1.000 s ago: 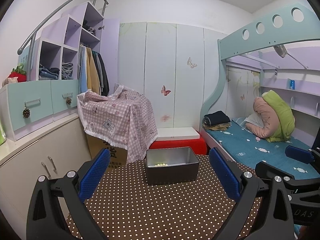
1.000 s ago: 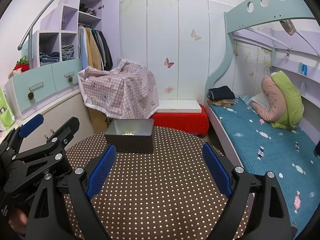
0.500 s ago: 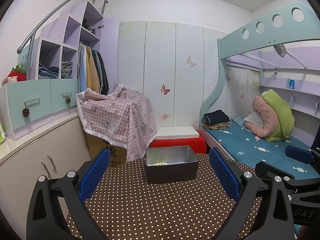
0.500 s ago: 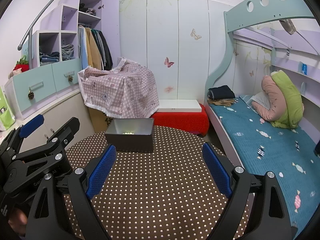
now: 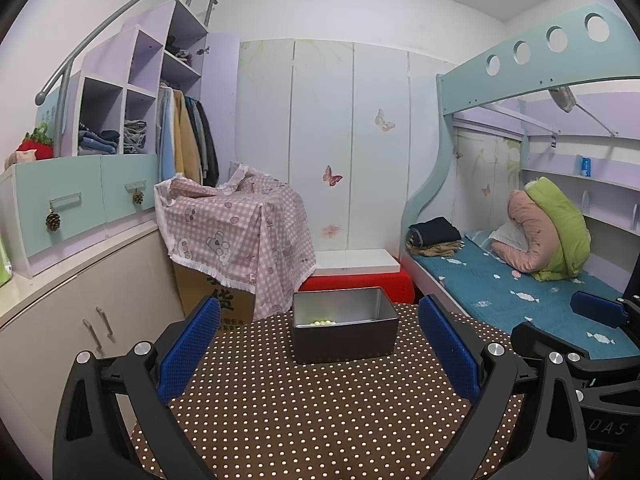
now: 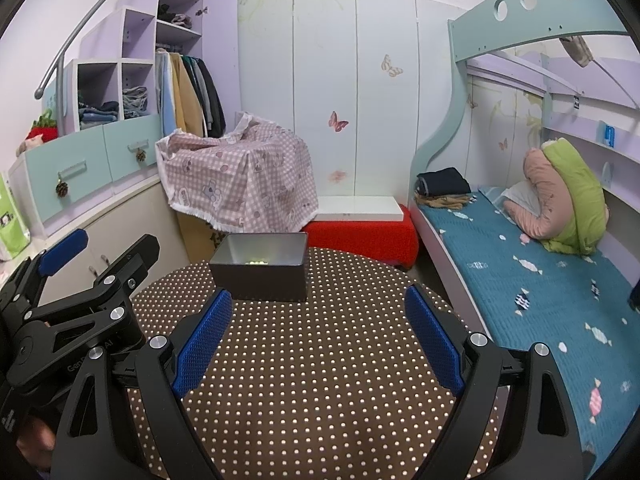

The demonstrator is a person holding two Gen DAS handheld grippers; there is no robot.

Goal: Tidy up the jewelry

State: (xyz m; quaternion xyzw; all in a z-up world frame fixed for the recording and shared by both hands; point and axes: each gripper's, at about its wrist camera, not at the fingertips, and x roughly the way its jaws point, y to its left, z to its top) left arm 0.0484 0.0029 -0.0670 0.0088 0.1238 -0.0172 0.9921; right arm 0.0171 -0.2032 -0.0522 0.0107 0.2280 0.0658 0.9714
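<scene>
- The left tongs (image 5: 320, 344) stood wide apart and held nothing; the right tongs (image 6: 318, 332) gaped the same way, empty, just to their right.
- Both hung over the near part of the dotted table (image 5: 320, 408), short of the box (image 5: 345, 336).
- The beads (image 5: 322, 322), pale and small, lay inside the box at the table's far edge.
- I judged a deep reach risky: fingers could catch the box's rim and push it off the far side.
- Blunt pads might scatter beads rather than grip them.
</scene>
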